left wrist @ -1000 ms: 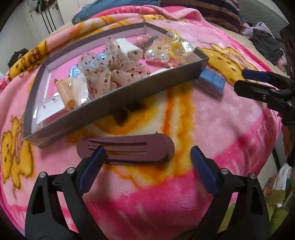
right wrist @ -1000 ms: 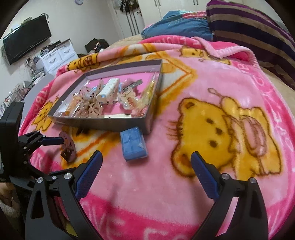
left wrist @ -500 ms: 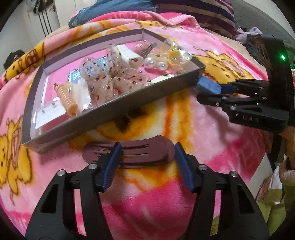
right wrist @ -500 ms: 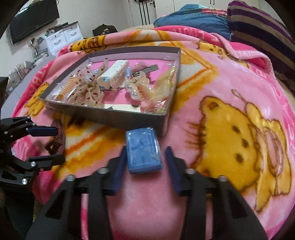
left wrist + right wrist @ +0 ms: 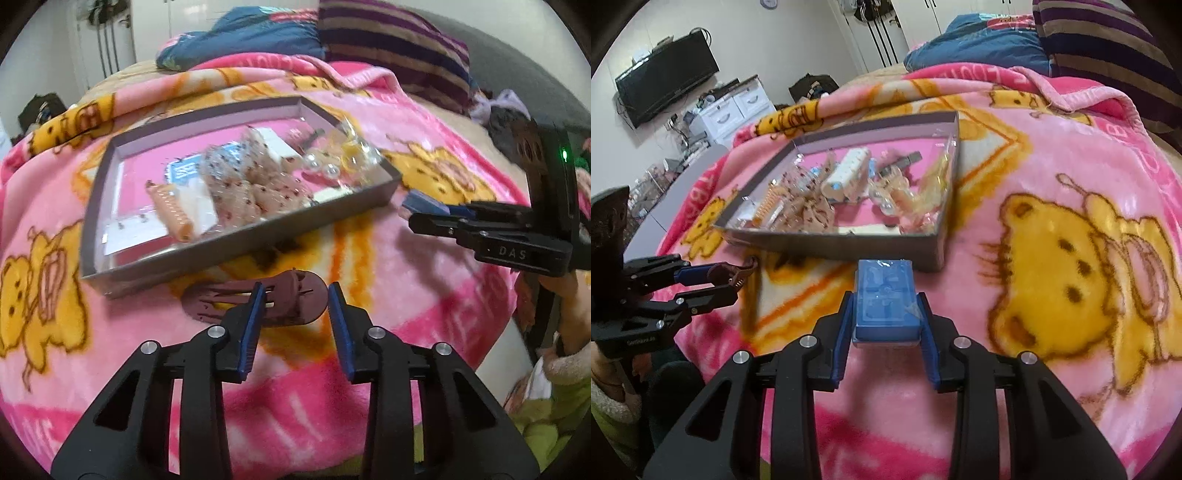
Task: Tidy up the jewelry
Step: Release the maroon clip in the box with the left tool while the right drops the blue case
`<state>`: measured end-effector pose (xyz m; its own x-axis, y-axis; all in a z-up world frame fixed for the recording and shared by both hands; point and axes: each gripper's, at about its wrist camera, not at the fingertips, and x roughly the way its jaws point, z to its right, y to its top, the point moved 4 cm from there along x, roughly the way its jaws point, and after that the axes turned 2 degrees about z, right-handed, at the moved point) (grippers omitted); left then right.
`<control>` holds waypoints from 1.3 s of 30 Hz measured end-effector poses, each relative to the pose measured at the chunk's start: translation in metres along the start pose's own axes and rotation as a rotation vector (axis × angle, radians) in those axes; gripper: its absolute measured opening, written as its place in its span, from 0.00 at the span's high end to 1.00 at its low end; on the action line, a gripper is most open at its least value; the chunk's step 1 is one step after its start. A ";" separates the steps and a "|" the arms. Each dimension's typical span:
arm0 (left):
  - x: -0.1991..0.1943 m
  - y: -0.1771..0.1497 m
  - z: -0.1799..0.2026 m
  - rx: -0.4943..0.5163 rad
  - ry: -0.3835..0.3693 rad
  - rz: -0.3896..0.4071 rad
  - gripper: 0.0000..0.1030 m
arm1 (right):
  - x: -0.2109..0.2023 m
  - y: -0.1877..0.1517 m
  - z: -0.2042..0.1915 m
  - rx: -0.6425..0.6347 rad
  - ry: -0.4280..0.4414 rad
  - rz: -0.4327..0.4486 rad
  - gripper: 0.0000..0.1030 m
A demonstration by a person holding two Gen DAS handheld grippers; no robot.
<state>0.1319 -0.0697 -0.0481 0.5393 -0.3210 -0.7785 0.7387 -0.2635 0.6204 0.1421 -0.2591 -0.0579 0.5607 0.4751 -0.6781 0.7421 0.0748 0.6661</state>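
A grey tray holding several hair accessories lies on the pink blanket. My left gripper is shut on a maroon hair clip, just in front of the tray's near wall; the clip also shows in the right wrist view, lifted off the blanket. My right gripper is shut on a blue rectangular box, held just before the tray's corner. The box's end also shows in the left wrist view between the right gripper's fingers.
The pink bear-print blanket covers the bed. Striped and blue pillows lie beyond the tray. A TV and white drawers stand at the far left. The bed edge drops off on the right of the left wrist view.
Both grippers have closed from wide open: the left on the maroon clip, the right on the blue box. Both items have lifted slightly off the blanket.
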 end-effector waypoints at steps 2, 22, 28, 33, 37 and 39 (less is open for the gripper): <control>-0.006 0.001 -0.005 -0.019 0.003 0.017 0.77 | -0.005 0.004 -0.002 0.010 0.020 0.013 0.69; -0.048 0.002 -0.072 -0.179 0.088 0.113 0.82 | -0.021 0.032 -0.033 -0.009 0.084 0.070 0.69; -0.059 0.007 -0.083 -0.234 0.048 0.141 0.82 | -0.024 0.046 -0.047 -0.045 0.081 0.087 0.69; -0.070 0.021 -0.079 -0.212 0.044 0.162 0.82 | -0.027 0.056 -0.054 -0.058 0.086 0.102 0.69; -0.083 0.038 -0.077 -0.196 0.046 0.195 0.82 | -0.028 0.064 -0.058 -0.063 0.085 0.117 0.69; -0.087 0.047 -0.077 -0.189 0.044 0.208 0.82 | -0.028 0.069 -0.059 -0.066 0.084 0.124 0.69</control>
<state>0.1511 0.0162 0.0415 0.7008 -0.3097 -0.6426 0.6707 -0.0206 0.7414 0.1563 -0.2156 0.0255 0.6121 0.5557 -0.5626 0.6416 0.0670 0.7641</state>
